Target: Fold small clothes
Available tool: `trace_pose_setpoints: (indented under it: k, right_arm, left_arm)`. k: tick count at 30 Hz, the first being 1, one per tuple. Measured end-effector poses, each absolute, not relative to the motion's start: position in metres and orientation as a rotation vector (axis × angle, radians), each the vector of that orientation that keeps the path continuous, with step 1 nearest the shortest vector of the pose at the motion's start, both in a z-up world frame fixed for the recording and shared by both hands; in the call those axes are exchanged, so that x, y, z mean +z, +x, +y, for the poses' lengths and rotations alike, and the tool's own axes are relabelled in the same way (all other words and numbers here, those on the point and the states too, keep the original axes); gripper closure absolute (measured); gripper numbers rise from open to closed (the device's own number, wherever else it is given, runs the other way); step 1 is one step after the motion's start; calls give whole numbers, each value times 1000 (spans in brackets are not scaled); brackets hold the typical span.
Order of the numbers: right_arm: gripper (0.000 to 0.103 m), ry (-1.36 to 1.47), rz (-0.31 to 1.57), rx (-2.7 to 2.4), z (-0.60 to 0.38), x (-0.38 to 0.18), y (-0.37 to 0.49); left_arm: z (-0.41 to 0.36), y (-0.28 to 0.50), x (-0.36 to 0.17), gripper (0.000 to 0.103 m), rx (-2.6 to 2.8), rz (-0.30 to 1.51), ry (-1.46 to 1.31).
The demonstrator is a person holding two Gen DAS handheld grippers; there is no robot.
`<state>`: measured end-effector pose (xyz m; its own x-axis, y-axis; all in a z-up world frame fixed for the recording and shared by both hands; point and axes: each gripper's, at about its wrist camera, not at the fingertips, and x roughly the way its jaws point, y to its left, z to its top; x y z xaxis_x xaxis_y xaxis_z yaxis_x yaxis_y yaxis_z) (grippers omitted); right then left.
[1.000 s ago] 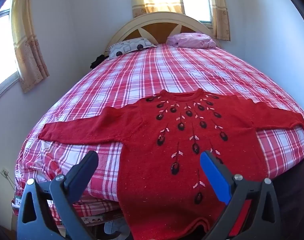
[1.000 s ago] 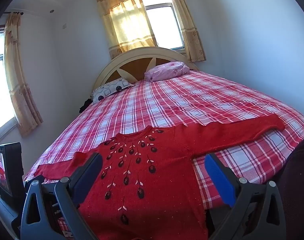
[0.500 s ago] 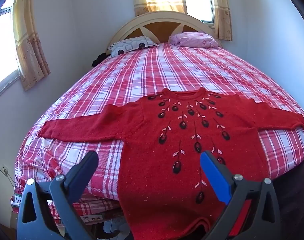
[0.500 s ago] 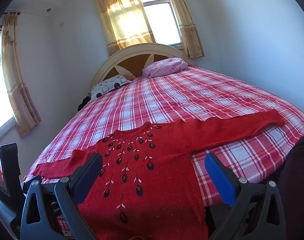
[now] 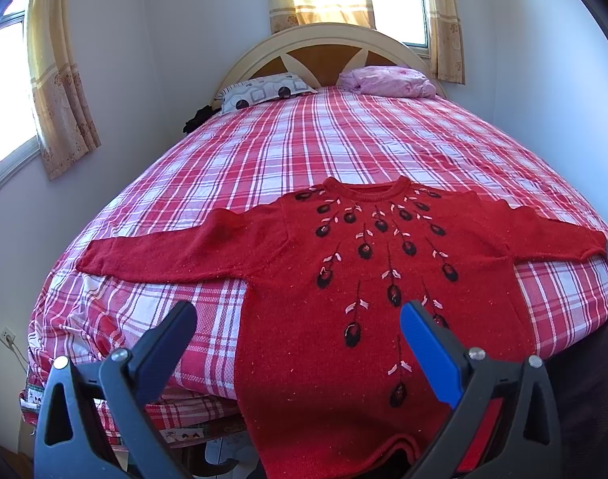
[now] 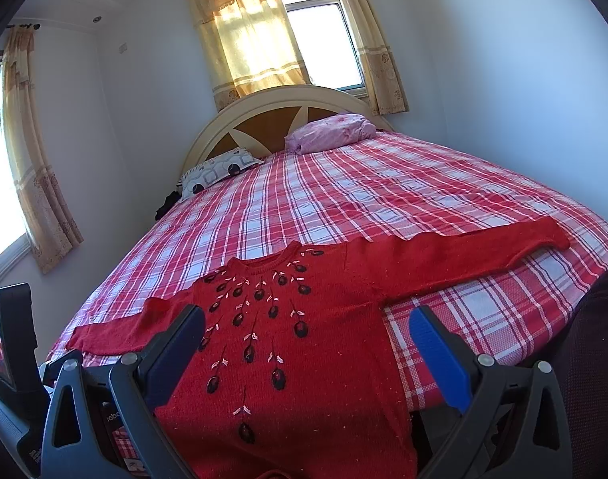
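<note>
sweater (image 5: 344,287) spread flat on plaid bed (image 5: 344,139), curtained windows (image 6: 264,44) behind, both grippers' fingers (image 5: 424,343) apart.

Legible text: one partial marking, mirrored or inverted, possibly "robot", on the dark device (image 6: 114,419) behind the right gripper's near finger, at 8 o'clock. No other readable labels.

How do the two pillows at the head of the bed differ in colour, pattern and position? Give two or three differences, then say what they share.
The left pillow is white and grey with dark dots and squared shapes; the right pillow is pink with a faint print. The left pillow lies flat and thin near the bed's left edge; the right pillow looks plumper and creased, nearer the right side. Both rest on the red plaid bedspread against the arched headboard.
</note>
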<state>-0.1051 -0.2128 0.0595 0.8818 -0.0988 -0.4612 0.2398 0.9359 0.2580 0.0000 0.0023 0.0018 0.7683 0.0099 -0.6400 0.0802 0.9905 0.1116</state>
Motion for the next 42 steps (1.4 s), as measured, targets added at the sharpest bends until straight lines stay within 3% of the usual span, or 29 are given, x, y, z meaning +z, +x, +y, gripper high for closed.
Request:
trace_pose_setpoints:
  k: [42]
  right_arm:
    - [1, 320, 470, -180, -212, 57, -104]
  left_arm:
    - [1, 0, -2, 0, -42, 699, 120]
